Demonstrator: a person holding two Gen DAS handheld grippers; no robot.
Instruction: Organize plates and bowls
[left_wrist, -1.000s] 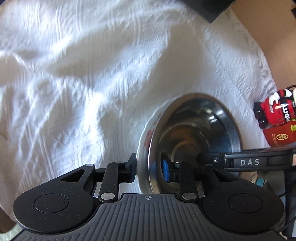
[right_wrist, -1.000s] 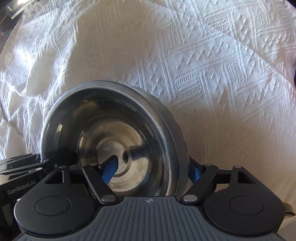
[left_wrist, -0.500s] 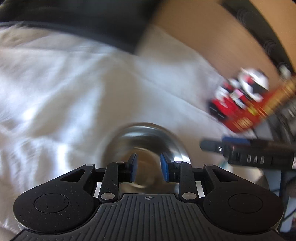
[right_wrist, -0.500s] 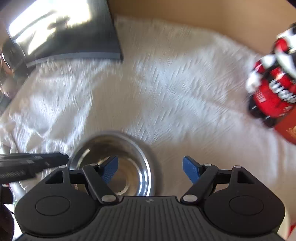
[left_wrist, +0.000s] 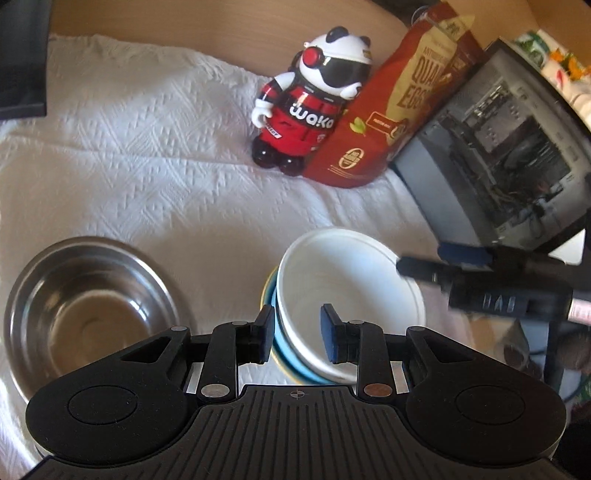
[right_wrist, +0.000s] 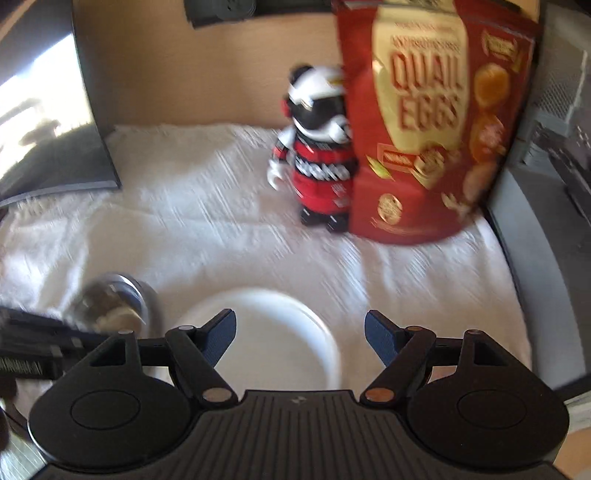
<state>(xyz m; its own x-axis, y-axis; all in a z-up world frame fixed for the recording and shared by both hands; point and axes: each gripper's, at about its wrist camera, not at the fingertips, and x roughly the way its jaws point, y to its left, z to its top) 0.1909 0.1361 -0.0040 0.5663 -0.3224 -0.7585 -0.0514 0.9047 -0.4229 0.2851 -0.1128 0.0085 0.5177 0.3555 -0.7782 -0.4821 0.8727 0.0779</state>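
In the left view the white bowl (left_wrist: 351, 291) sits lower centre between the left tongs' (left_wrist: 297, 334) unclenched, empty jaws, nearer than the right tongs (right_wrist: 300, 334), also released.

A home desk corner: a white textured cloth (left_wrist: 147, 155) covers the wooden surface (right_wrist: 192, 81), with a panda figurine (left_wrist: 314, 99), a quail-egg snack bag (right_wrist: 436, 122), an open computer case (left_wrist: 509, 155).

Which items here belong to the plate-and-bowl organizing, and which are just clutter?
Job items:
- steel bowl
- white bowl, nested on top of a blue bowl and a yellow bowl

Lying about:
- panda figurine
- quail eggs bag
- open computer case
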